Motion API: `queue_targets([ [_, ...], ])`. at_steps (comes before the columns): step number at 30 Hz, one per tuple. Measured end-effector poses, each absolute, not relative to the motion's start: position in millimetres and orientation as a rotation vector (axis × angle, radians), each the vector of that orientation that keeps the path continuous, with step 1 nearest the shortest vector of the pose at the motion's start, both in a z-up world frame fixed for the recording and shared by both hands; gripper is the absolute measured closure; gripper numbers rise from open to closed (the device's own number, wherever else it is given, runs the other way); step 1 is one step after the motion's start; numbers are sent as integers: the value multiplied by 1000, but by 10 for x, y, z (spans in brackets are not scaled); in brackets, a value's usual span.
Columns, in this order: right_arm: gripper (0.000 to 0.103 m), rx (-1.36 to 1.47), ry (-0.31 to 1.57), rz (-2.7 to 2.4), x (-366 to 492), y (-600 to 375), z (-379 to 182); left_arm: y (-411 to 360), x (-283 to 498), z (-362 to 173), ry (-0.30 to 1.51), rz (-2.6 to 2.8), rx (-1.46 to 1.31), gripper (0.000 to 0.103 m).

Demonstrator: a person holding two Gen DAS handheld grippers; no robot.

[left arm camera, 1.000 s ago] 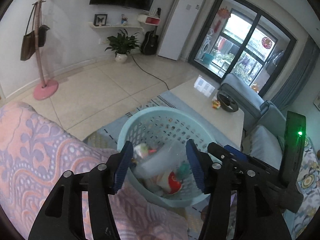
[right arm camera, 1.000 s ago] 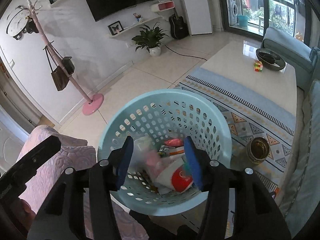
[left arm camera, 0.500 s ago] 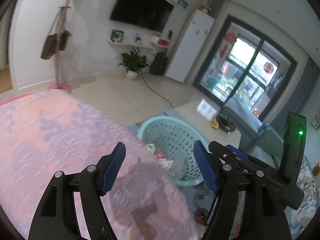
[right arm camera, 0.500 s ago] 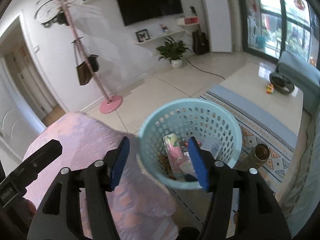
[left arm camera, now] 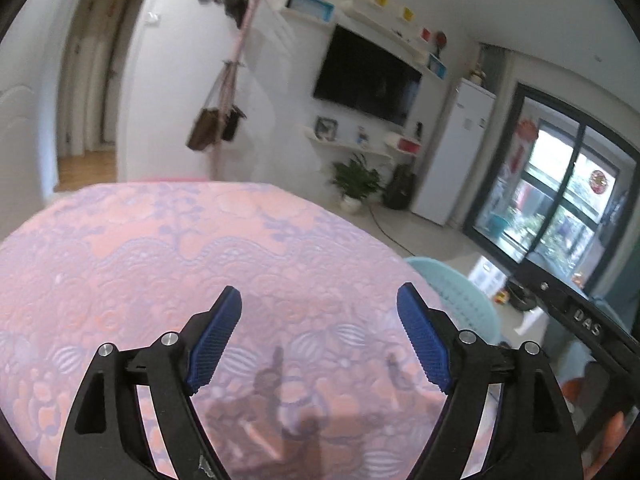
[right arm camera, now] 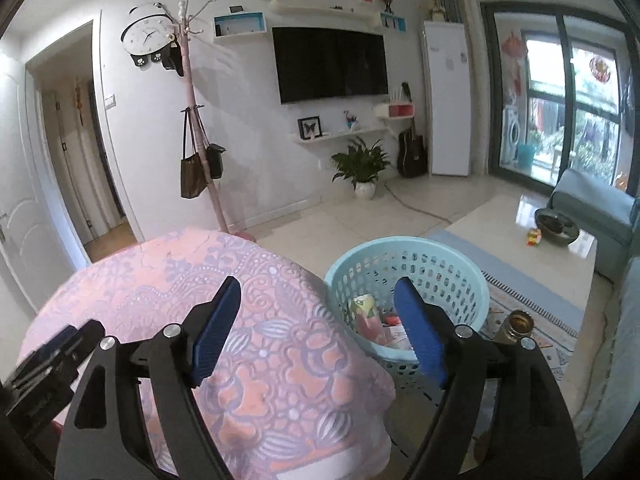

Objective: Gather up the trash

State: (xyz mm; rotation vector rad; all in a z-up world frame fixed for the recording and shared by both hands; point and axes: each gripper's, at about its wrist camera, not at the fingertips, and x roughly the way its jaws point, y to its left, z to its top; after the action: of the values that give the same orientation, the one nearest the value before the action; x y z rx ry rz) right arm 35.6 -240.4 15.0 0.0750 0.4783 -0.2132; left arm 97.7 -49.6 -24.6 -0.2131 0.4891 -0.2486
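Left gripper (left arm camera: 319, 344) spread wide and empty above pink patterned cover (left arm camera: 168, 264), right gripper (right arm camera: 317, 330) likewise wide, empty, light-blue basket (right arm camera: 472, 280) holding trash (right arm camera: 370, 316) just beside cover.

left gripper (left arm camera: 319, 310) and right gripper (right arm camera: 318, 300): black frames, ribbed blue pads, silver screws.

Both wrist views above pink bedspread (left arm camera: 168, 280), facing TV wall; shared laundry basket (right arm camera: 408, 264)
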Motion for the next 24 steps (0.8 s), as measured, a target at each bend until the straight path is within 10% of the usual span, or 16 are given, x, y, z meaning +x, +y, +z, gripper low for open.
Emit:
queue_targets([
  [24, 26, 38, 469, -298, 222, -2275, -242, -494, 829, -266, 457, -199, -164, 14],
])
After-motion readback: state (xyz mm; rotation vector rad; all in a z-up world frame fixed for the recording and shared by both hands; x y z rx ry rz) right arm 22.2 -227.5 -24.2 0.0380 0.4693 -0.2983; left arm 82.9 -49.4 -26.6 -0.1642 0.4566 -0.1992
